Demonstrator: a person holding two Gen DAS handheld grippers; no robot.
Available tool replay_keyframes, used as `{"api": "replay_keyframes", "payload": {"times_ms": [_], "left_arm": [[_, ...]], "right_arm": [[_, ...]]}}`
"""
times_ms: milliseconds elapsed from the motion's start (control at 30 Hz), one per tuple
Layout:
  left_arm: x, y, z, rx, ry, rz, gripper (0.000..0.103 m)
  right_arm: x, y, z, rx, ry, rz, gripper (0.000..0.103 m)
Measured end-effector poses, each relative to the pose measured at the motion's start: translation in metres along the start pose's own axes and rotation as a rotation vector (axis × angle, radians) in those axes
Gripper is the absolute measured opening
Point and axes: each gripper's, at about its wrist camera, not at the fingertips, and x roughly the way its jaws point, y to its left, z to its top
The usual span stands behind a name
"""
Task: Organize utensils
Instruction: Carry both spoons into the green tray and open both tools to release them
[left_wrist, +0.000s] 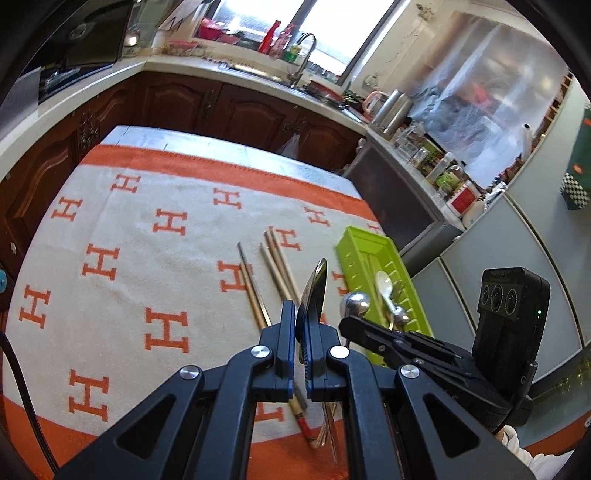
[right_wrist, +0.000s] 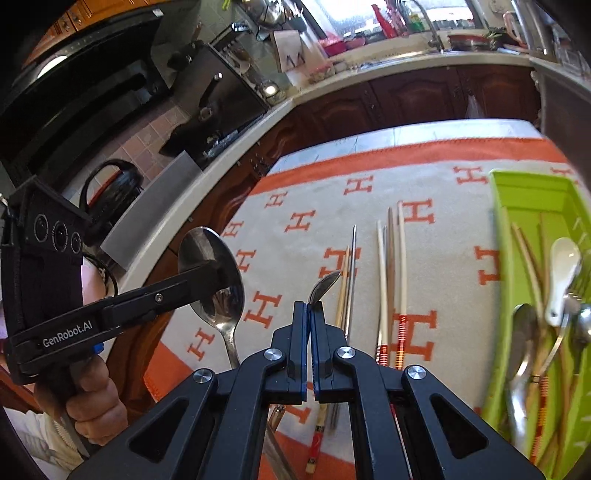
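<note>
The left gripper (right_wrist: 218, 273) has its fingers clamped on a big spoon (right_wrist: 212, 273), held up above the counter (left_wrist: 110, 221). Chopsticks (right_wrist: 388, 273) lie on the cloth (left_wrist: 122, 266) in the middle. The right gripper (right_wrist: 309, 314) pinches a smaller spoon (right_wrist: 325, 282). At the right sits a green tray (right_wrist: 532, 199) with more utensils inside.

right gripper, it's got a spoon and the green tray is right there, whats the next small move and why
Probably carry the right gripper across to the green tray and release there. It is shut on a metal spoon above the cloth, and the tray beside it already holds spoons and chopsticks. The left gripper also clamps a spoon, so go one at a time.
</note>
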Motion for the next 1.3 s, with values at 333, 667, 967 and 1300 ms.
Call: {"api": "replay_keyframes", "payload": {"times_ms": [333, 667, 967, 1300], "left_arm": [[-0.007, -0.079, 0.029, 0.130, -0.034, -0.111, 0.002], [0.098, -0.150, 0.039, 0.249, 0.109, -0.121, 0.002], [0.194, -0.154, 0.040, 0.243, 0.233, -0.030, 0.002], [0.205, -0.138, 0.047, 0.175, 0.254, 0.028, 0.019]], "right_arm": [[-0.118, -0.041, 0.007, -0.005, -0.181, -0.233, 0.002], [-0.129, -0.113, -0.007, 0.001, -0.129, -0.423, 0.002], [-0.060, -0.157, -0.002, 0.023, 0.003, -0.447, 0.004], [-0.055, -0.183, 0.012, 0.145, -0.053, -0.426, 0.011]]}}
